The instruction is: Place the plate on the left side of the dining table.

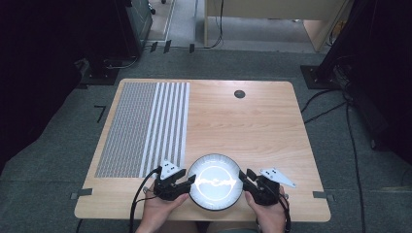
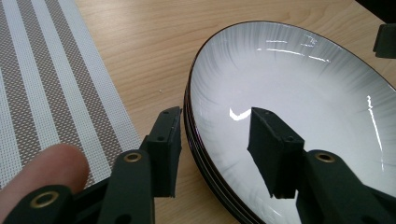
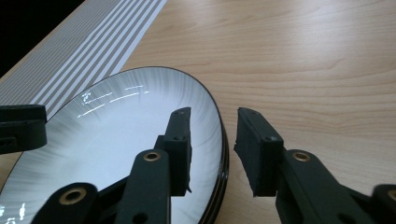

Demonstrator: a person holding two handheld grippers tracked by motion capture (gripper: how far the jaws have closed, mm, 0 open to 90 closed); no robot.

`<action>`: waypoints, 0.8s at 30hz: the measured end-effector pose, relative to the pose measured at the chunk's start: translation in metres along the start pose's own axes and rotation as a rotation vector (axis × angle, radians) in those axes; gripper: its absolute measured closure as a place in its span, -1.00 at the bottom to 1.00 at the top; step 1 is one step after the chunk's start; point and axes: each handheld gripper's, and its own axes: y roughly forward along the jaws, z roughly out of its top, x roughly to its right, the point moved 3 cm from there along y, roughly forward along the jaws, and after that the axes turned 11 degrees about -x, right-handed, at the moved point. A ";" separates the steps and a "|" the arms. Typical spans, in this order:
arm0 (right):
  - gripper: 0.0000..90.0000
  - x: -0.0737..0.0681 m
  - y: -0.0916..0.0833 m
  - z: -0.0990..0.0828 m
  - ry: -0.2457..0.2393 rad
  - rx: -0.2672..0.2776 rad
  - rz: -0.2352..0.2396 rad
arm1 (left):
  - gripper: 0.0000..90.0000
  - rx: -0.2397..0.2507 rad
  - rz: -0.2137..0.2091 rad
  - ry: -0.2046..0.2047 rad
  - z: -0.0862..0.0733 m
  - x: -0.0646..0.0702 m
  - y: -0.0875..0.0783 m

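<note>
A white plate (image 1: pixel 214 182) with a dark rim lies on the wooden table (image 1: pixel 252 126) near its front edge. Layered rims at its side suggest more plates stacked under it. In the high view my left gripper (image 1: pixel 192 181) is at the plate's left edge and my right gripper (image 1: pixel 243 176) at its right edge. The left gripper (image 2: pixel 219 149) is open, one jaw outside the rim and the other over the plate (image 2: pixel 303 93). The right gripper (image 3: pixel 214 151) is open too and straddles the rim of the plate (image 3: pixel 116 121) the same way. Neither grips it.
A striped grey and white placemat (image 1: pixel 143 128) covers the table's left part, close to the left gripper. A round dark cable hole (image 1: pixel 239 93) sits at the far middle. The person's hands (image 1: pixel 160 211) come in over the front edge. Cables run across the floor to the right.
</note>
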 end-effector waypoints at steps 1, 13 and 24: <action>0.52 -0.001 0.001 -0.001 0.007 -0.011 0.007 | 0.28 -0.001 0.001 0.000 0.000 0.000 0.000; 0.75 -0.002 0.002 -0.004 0.072 -0.021 0.015 | 0.70 0.009 0.012 0.001 -0.003 -0.004 0.001; 0.78 0.000 0.006 -0.007 0.098 -0.047 -0.008 | 0.80 0.008 0.011 0.015 -0.003 -0.004 0.000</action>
